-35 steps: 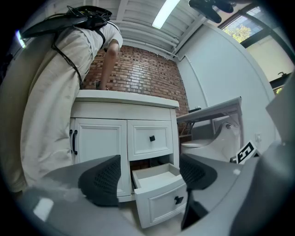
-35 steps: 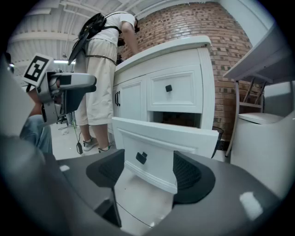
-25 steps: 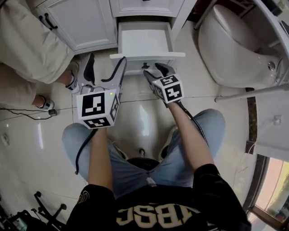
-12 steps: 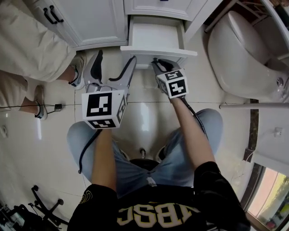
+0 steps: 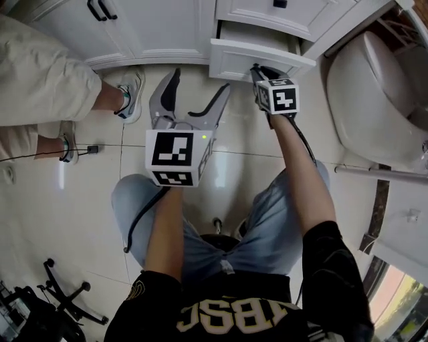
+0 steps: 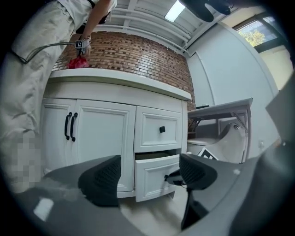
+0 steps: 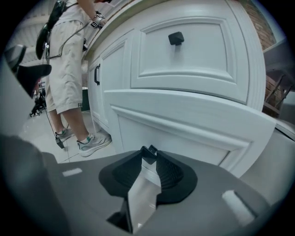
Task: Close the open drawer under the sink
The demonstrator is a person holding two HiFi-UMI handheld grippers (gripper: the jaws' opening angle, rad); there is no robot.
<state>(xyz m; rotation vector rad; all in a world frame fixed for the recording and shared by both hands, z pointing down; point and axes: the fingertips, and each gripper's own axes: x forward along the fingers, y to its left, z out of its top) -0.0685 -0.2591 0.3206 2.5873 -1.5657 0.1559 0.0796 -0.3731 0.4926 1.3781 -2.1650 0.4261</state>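
The white lower drawer under the sink counter stands only a little way out of its cabinet; a narrow dark gap shows above its front. My right gripper is at the drawer front, jaws shut on the small black knob. In the left gripper view the right gripper shows as a dark shape on that knob. My left gripper hangs over the floor tiles left of the drawer, open and empty, pointing at the cabinet.
A person in beige trousers and sneakers stands at the cabinet doors on the left. A shut upper drawer sits above. A toilet is close on the right. A cable lies on the floor.
The drawer has slid from far out to nearly in. My right gripper closed on the knob and moved toward the cabinet with it. The left gripper drifted forward, still open.
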